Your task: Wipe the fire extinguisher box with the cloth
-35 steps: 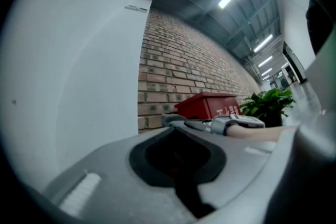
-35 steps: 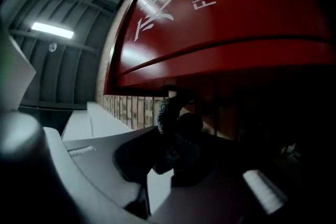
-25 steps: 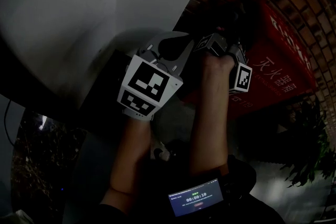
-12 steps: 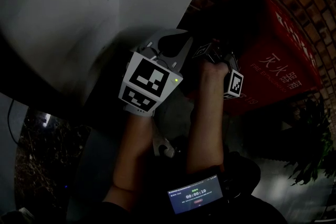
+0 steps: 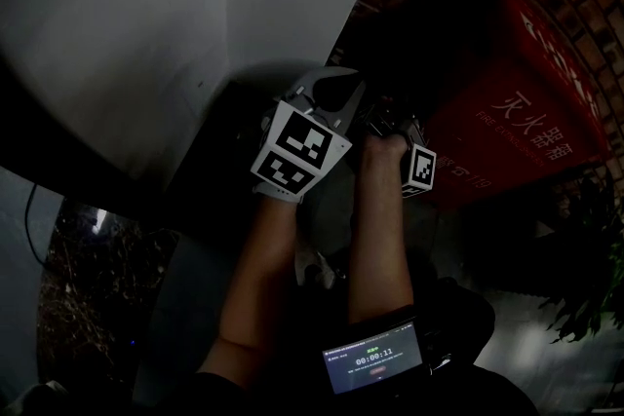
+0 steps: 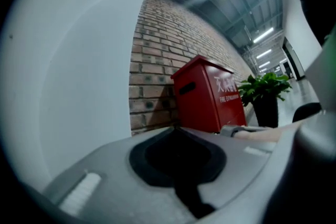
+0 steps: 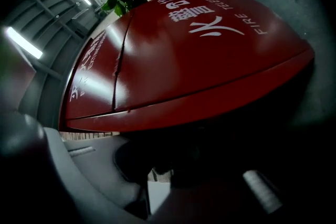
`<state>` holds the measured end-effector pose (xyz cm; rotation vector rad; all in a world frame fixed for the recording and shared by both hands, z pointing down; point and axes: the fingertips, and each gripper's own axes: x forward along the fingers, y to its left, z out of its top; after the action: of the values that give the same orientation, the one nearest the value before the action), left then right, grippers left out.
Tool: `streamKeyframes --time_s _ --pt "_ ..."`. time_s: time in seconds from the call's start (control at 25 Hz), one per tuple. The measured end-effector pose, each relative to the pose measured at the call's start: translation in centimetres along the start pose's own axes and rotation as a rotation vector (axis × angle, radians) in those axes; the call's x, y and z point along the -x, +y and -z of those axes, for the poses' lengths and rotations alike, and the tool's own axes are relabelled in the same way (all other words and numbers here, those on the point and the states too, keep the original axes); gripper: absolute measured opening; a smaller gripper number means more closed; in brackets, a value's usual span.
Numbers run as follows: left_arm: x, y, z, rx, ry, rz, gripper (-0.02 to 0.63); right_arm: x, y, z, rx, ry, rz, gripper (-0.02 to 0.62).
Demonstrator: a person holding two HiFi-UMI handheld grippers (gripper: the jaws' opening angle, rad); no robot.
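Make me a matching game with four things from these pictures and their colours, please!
Things:
1. fire extinguisher box
2. plant
3. brick wall
4. marker cube

Colours:
A. black and white squares
B. green
C. brown
D. red

Pairs: 1-D, 2-B, 3-C, 4-A.

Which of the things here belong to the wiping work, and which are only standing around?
Job: fire extinguisher box; dark cloth, probably, held by the right gripper.
Not needed: potted plant; brick wall; timer screen; left gripper, jaws shut, empty.
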<state>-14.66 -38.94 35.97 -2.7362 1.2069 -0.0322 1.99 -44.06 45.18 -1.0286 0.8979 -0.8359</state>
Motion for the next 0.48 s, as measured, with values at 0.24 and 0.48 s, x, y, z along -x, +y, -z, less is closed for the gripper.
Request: streamKeyframes --time_s 0.24,0.48 --pt "-1.7 -1.9 4.8 -0.008 0.053 0.030 -0.001 1.4 -5.0 -1.4 0.036 -0.005 0.074 0.020" --pt "-2.1 -2.5 8.8 0.054 0.102 0.058 -0.002 2.7 -10.0 -2.6 0.067 -0.014 0.145 0.020"
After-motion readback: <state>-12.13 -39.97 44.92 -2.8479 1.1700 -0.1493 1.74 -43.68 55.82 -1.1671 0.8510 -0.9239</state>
